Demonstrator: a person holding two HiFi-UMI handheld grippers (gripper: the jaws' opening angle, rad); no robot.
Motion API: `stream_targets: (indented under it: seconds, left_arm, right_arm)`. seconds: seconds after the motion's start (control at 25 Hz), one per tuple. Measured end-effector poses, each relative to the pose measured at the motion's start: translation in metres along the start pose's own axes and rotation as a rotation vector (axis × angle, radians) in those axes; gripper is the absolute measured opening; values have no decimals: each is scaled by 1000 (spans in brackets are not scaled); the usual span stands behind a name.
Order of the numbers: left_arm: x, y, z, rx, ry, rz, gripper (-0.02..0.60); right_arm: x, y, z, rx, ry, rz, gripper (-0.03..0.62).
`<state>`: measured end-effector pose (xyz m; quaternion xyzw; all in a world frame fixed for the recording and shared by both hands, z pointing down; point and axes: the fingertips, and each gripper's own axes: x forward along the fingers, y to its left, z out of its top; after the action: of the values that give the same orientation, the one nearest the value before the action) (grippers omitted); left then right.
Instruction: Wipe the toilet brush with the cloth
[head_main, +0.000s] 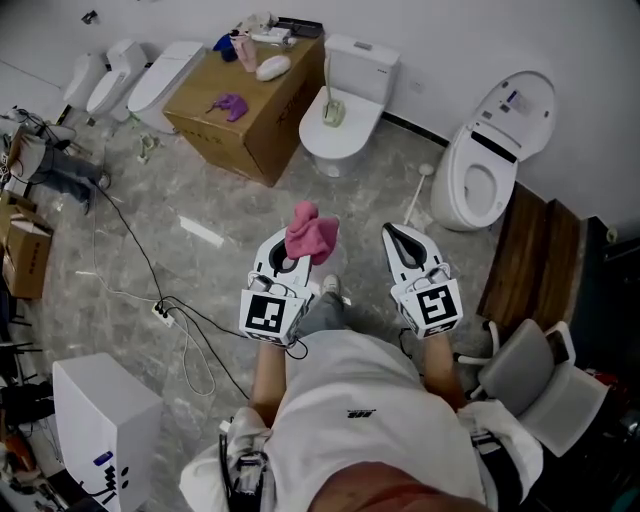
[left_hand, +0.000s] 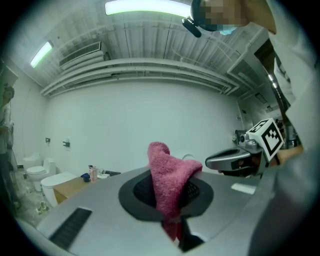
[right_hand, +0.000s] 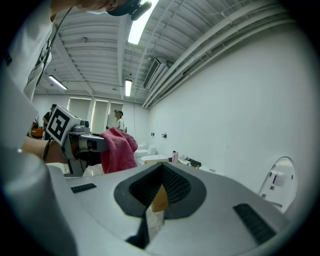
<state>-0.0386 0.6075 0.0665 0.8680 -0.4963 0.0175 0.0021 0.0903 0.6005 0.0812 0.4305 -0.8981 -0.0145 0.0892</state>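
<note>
My left gripper is shut on a pink cloth, which stands bunched above its tip. In the left gripper view the cloth rises out of the closed jaws of that gripper. My right gripper is level beside it, shut with nothing between its jaws; the right gripper view shows it with the jaws together. A white long-handled brush leans on the floor between two toilets, ahead of the right gripper. A second brush in a greenish holder stands on a closed toilet lid.
A cardboard box with small items stands at the back left, beside a closed toilet. An open toilet is at the right. Cables trail on the floor. A grey chair and wooden panels are at the right.
</note>
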Motion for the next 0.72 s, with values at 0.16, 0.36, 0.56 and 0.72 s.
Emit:
stream_targets:
  seconds: [0.16,0.36,0.56,0.72]
  left_arm:
    - [37,29,-3,2,16,-4,34]
    - [77,64,-6,1,24,-12,34]
    - [116,97,-9,-6,16,-33,34]
    - [137,121,-12,-14,10,-48,34]
  right_arm:
    - [39,-24,-1,8,19,-5,-5]
    - [87,-47,3,9,26,-9,-5]
    - [134,-67,5,5,34,-8,-5]
    - [165,-76,4,3,42,-10,-6]
